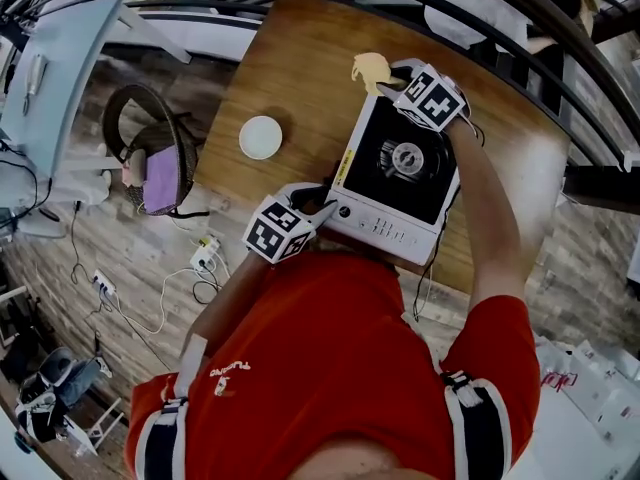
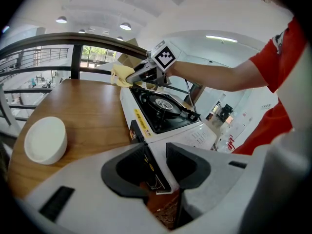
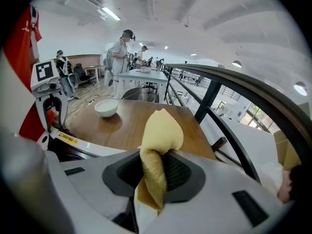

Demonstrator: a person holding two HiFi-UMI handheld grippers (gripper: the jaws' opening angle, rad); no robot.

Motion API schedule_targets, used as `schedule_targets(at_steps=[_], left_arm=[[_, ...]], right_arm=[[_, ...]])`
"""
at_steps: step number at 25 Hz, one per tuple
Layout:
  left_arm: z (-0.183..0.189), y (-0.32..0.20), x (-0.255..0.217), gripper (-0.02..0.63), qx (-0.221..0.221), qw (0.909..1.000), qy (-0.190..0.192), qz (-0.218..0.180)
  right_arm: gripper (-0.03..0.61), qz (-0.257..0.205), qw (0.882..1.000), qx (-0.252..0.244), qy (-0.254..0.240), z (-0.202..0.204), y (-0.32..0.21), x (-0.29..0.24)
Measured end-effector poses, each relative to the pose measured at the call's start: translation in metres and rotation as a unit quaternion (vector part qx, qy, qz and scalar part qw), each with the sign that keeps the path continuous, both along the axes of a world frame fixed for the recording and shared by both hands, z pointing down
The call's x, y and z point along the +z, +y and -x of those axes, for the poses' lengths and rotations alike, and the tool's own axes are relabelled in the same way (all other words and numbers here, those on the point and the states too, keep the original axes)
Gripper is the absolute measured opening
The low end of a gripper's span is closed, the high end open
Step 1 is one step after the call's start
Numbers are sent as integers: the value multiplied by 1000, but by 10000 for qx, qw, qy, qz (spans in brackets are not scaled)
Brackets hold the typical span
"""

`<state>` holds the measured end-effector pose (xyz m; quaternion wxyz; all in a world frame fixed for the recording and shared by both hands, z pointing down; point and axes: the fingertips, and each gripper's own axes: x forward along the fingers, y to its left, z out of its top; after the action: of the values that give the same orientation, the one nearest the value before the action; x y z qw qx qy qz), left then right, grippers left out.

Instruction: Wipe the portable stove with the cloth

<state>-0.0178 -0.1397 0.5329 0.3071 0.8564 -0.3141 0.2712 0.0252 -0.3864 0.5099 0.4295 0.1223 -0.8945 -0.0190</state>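
Right gripper (image 3: 155, 172) grips cloth (image 3: 163, 130), its body hiding most of stove (image 3: 73, 143).

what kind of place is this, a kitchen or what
Probably an open-plan office or lab, not a kitchen: curved black metal railing, white work desk with people standing nearby, white power strips on the floor.

We found the stove (image 1: 395, 183) on the table (image 1: 290, 68), near its front edge. The bowl (image 1: 260, 137) sat left of it, apart. The cloth (image 1: 368, 69), in the right gripper (image 1: 386, 86), was at the stove's far left corner; the left gripper (image 1: 322, 208) clasped its near left corner.
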Motion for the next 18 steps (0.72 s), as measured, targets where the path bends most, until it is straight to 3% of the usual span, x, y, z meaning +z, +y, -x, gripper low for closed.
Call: schedule_targets(at_steps=[10,18], left_arm=[[-1,0,0,141,41,10000,-12,-17],[0,0,0,141,100,9999,-9,-42]], right_arm=[[115,-103,9994,-322,-21,41,2,0],[115,-243,9963,-767,312,59,32,-1]])
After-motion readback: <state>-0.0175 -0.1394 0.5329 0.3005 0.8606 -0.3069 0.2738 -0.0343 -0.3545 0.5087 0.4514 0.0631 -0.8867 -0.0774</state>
